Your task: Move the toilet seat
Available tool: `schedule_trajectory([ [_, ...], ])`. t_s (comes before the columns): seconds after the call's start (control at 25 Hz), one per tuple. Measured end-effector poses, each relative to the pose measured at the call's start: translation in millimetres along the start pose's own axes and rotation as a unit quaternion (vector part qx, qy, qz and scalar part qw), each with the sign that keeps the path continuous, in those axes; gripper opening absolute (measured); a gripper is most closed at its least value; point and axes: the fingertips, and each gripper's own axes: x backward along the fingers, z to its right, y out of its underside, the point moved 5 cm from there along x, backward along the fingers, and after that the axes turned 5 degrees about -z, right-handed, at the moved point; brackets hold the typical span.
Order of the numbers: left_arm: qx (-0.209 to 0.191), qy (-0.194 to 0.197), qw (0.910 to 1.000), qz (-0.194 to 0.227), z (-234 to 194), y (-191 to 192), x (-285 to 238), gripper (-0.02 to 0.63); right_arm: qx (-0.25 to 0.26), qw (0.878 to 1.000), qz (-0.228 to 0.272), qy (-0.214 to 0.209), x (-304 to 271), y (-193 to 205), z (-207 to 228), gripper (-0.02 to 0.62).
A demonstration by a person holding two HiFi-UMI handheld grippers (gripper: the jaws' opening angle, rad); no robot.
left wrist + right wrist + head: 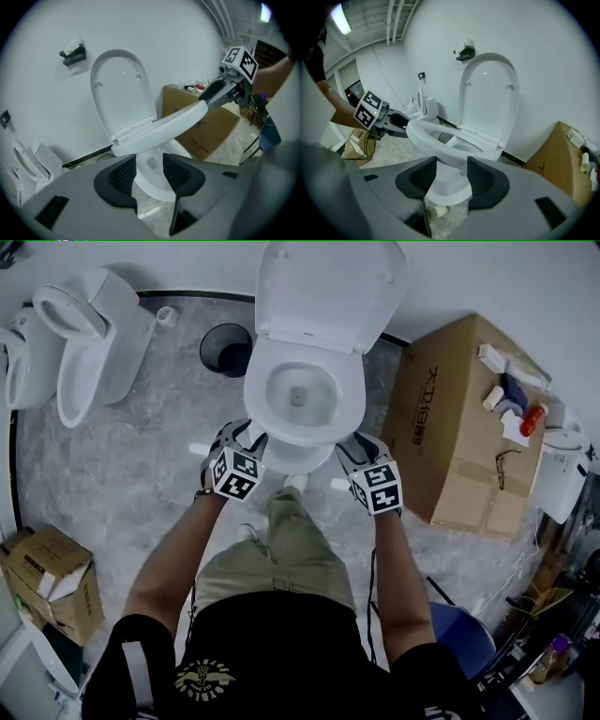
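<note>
Left hand-held gripper (149, 174) pinches the toilet seat (164, 126) on its left limb near the front. Its jaws are set wide because the ring is broad, and white plastic fills the gap between the ribbed pads. The seat itself hangs from its hinge at the back of the bowl (445, 187), with its front lifted clear of the rim. It slants part way up toward the lid (328, 287), which stands upright against the wall at the floor's far edge. The right hand-held gripper (452, 176) likewise clamps the ring on the opposite limb, jaws wide around it. One grip on each side probably serves to keep the ring from twisting on its hinge as it swings, and the person stands square to the bowl for the same reason.

Along the floor (141, 484), left to right: a second toilet (89, 343) sits at the far left edge, with a small open carton (52, 577) nearer the left corner. A dark bin (227, 348) stands just beside the bowl, and a large cardboard box (450, 437) lies to its right with bottles (511, 404) on top.

As for writing, the big box carries dark print on its side, too distorted to read. The cubes on both grippers bear only black-and-white square patterns. A yellow emblem (202, 681) on the person's shirt is illegible.
</note>
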Motion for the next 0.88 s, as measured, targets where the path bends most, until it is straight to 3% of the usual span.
schedule_trajectory([
  [0.52, 0.030, -0.025, 0.9992, 0.005, -38.3, -68.6, 12.6, 0.192, 0.057, 0.998, 0.015, -0.034, 19.3, -75.0, 40.7, 0.213],
  [0.64, 0.037, -0.033, 0.9987, 0.004, -43.7, -79.3, 12.1, 0.192, 0.047, 0.998, 0.020, -0.037, 21.0, -84.8, 47.2, 0.209],
  [0.88, 0.064, -0.043, 0.9969, 0.014, -56.2, -99.3, 13.5, 0.192, -0.019, 0.997, 0.055, -0.052, 23.8, -99.1, 58.7, 0.183],
])
